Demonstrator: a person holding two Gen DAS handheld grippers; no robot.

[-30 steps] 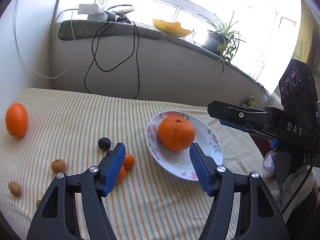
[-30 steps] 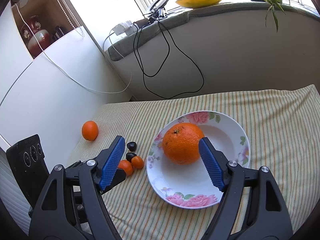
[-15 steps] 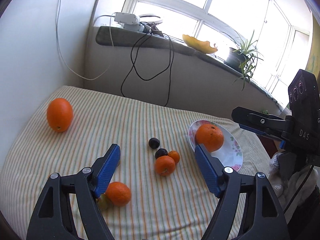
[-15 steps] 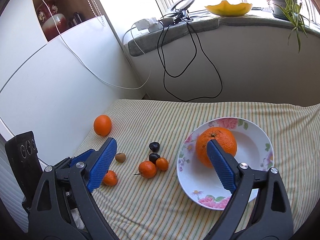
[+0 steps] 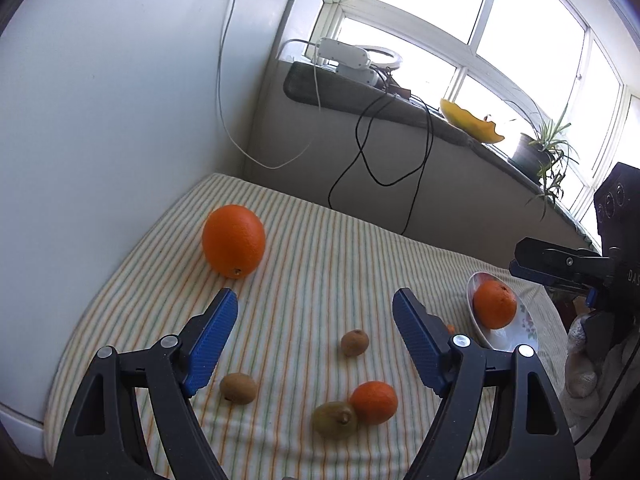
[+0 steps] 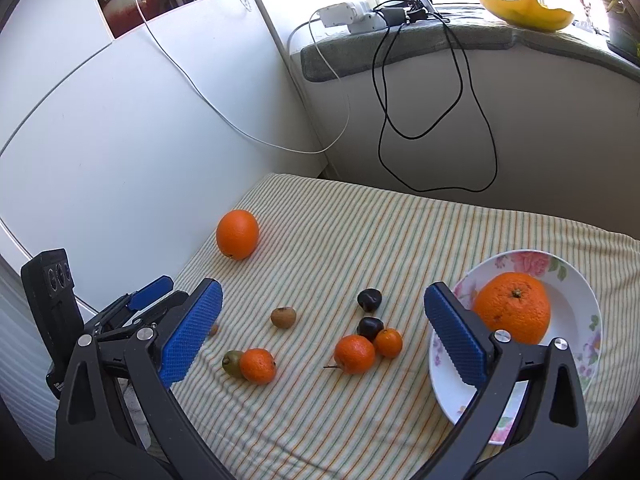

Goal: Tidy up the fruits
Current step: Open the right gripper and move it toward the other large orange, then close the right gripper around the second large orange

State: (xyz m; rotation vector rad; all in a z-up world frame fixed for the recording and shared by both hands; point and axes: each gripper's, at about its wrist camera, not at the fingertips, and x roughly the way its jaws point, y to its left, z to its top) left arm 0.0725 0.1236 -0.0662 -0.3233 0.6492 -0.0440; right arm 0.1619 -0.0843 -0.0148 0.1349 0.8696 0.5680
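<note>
Tongs, left (image 5: pixel 314 312): jaws have just been opening and now stand apart, nothing between the blue ribbed pads; aimed down over the near-left part of the tabletop (image 5: pixel 320 264), which wears a striped cloth.

Tongs, right (image 6: pixel 322 312): jaws have just been opening to a wide spread, released, nothing gripped; right-hand pad hangs just in front of the plate's rim.

Items nearest the left tongs: two brown kiwis (image 5: pixel 239 388) (image 5: pixel 354 343), small and firm-looking, slightly fuzzy skin likely to give fair purchase. One mandarin (image 5: pixel 374 402) touching a greenish fruit (image 5: pixel 334 420), kind uncertain.

Items nearest the right tongs: a cluster of two small mandarins (image 6: pixel 354 354) (image 6: pixel 387 342) and two dark plum-like fruits (image 6: pixel 369 300) (image 6: pixel 369 328), some touching. Judged light, soft-skinned, easily bruised; take each across its widest middle with gentle pressure. Neighbours may roll when one is lifted.

Loose orange (image 5: pixel 233 241): large, alone near the wall, well apart from the rest. Judged the heaviest loose piece, round and inclined to roll on the cloth; grip at the equator, pads square to the skin.

Plate (image 6: pixel 576 280): floral, shallow, at the right side of the tabletop, ceramic by its look and so breakable. Holds one large orange (image 6: pixel 513 307); room remains beside it.

Status, as judged: one fruit plated, the others still on the cloth.

Background: windowsill (image 6: pixel 400 40) with cables and a yellow bowl (image 6: pixel 524 6).
</note>
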